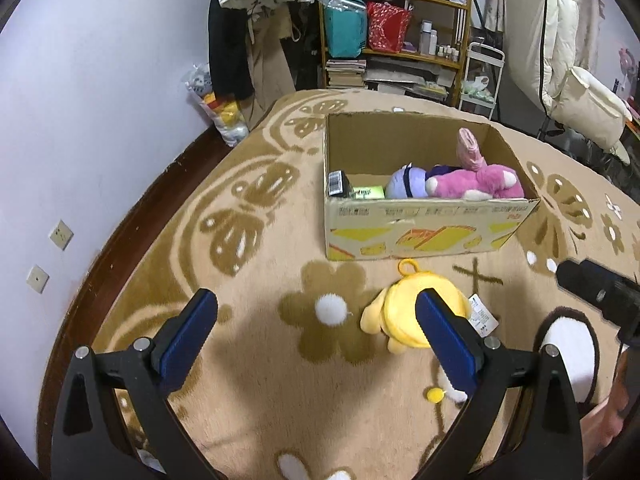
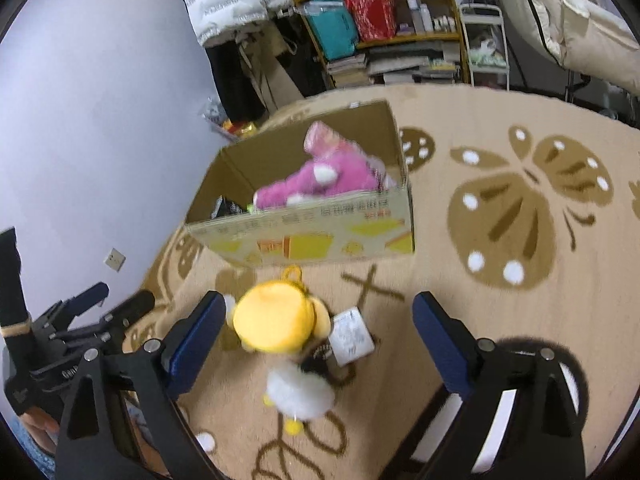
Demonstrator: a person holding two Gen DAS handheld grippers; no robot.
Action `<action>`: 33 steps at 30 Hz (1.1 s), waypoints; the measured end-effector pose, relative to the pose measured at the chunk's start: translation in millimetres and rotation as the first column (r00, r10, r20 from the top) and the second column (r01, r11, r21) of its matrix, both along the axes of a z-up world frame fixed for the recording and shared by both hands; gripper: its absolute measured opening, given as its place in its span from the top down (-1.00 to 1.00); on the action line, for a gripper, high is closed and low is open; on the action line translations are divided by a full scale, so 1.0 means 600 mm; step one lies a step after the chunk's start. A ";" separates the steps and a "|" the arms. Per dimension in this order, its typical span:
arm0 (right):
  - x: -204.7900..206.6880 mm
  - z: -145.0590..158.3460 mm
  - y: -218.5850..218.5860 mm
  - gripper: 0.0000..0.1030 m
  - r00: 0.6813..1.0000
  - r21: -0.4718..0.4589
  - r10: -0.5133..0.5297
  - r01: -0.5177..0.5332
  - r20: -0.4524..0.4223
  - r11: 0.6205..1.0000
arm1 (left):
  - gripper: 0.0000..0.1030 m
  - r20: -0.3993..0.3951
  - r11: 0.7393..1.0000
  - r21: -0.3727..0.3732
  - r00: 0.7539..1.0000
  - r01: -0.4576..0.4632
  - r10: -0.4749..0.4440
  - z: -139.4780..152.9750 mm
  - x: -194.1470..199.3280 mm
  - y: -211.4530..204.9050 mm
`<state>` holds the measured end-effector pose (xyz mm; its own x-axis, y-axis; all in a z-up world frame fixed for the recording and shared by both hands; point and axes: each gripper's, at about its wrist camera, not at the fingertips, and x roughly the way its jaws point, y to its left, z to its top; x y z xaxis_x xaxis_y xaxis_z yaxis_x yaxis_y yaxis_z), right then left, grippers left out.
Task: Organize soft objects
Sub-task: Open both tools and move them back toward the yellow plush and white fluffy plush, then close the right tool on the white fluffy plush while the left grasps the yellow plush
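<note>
Both grippers, left gripper (image 1: pixel 316 312) and right gripper (image 2: pixel 320 316), stand wide open and hold nothing. Yellow plush toy (image 2: pixel 276 322) lies on the carpet (image 2: pixel 460 320), near the cardboard box (image 2: pixel 320 236) containing a pink plush (image 2: pixel 320 180).

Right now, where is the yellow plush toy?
The yellow plush toy lies on the carpet just in front of the cardboard box, low centre in both wrist views.

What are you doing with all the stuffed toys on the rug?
Someone is tidying soft toys into a cardboard box using a gripper in each hand. A pink plush and a purple one already lie in the box. A yellow plush still lies on the rug in front of it. The right gripper is open around it, not squeezing yet. The left gripper is open and empty.
</note>
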<state>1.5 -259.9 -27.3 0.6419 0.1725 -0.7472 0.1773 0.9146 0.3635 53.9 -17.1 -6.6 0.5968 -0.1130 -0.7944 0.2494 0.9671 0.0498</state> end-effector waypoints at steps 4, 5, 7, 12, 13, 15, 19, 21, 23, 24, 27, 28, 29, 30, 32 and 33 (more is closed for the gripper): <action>-0.004 -0.018 0.016 -0.91 1.000 -0.035 -0.006 0.005 -0.029 0.999 | -0.91 -0.032 0.999 -0.028 0.999 -0.021 0.020 -0.018 0.004 0.008; -0.005 -0.022 0.019 -0.91 0.999 -0.038 -0.004 0.002 -0.035 0.999 | -0.91 -0.037 0.999 -0.028 0.999 -0.022 0.021 -0.022 0.005 0.009; -0.003 -0.029 0.024 -0.91 0.999 -0.043 0.004 -0.006 -0.046 0.999 | -0.91 -0.039 0.999 -0.025 0.999 -0.025 0.024 -0.026 0.008 0.008; 0.005 -0.052 0.033 -0.86 0.995 -0.031 0.032 -0.035 -0.093 0.999 | -0.91 -0.063 0.999 -0.039 0.998 -0.025 0.023 -0.036 0.020 0.005; 0.008 -0.056 0.035 -0.84 0.994 -0.027 0.040 -0.043 -0.104 0.999 | -0.91 -0.071 0.999 -0.041 0.997 -0.025 0.022 -0.039 0.023 0.005; 0.013 -0.067 0.040 -0.84 0.990 -0.020 0.051 -0.054 -0.129 0.998 | -0.91 -0.090 0.999 -0.043 0.996 -0.023 0.019 -0.048 0.028 0.004; 0.023 -0.089 0.046 -0.84 0.982 -0.001 0.067 -0.069 -0.174 0.998 | -0.91 -0.125 0.999 -0.052 0.992 -0.007 0.000 -0.060 0.034 -0.002; 0.028 -0.101 0.051 -0.84 0.976 0.011 0.084 -0.084 -0.200 0.996 | -0.91 -0.151 0.998 -0.058 0.988 0.006 -0.015 -0.069 0.038 -0.008; 0.033 -0.114 0.059 -0.81 0.968 0.015 0.105 -0.104 -0.229 0.994 | -0.91 -0.177 0.998 -0.066 0.984 0.023 -0.034 -0.079 0.042 -0.017; 0.036 -0.121 0.062 -0.66 0.962 0.025 0.123 -0.121 -0.244 0.992 | -0.91 -0.185 0.997 -0.068 0.982 0.031 -0.043 -0.083 0.043 -0.021; 0.045 -0.144 0.070 -0.45 0.940 0.054 0.161 -0.152 -0.302 0.987 | -0.91 -0.200 0.996 -0.074 0.977 0.058 -0.072 -0.092 0.046 -0.037; 0.047 -0.153 0.071 -0.39 0.933 0.063 0.167 -0.155 -0.319 0.986 | -0.91 -0.203 0.995 -0.076 0.976 0.065 -0.079 -0.094 0.046 -0.041; 0.050 -0.160 0.072 -0.36 0.927 0.074 0.173 -0.157 -0.334 0.985 | -0.91 -0.210 0.994 -0.081 0.973 0.077 -0.093 -0.098 0.047 -0.048; 0.052 -0.166 0.073 -0.29 0.921 0.090 0.183 -0.161 -0.345 0.983 | -0.91 -0.213 0.993 -0.084 0.972 0.087 -0.103 -0.100 0.048 -0.053; 0.053 -0.175 0.075 -0.05 0.913 0.115 0.198 -0.167 -0.358 0.979 | -0.91 -0.221 0.990 -0.089 0.967 0.109 -0.126 -0.106 0.051 -0.065; 0.054 -0.179 0.076 0.27 0.907 0.130 0.212 -0.176 -0.363 0.976 | -0.91 -0.225 0.989 -0.091 0.965 0.118 -0.136 -0.108 0.052 -0.071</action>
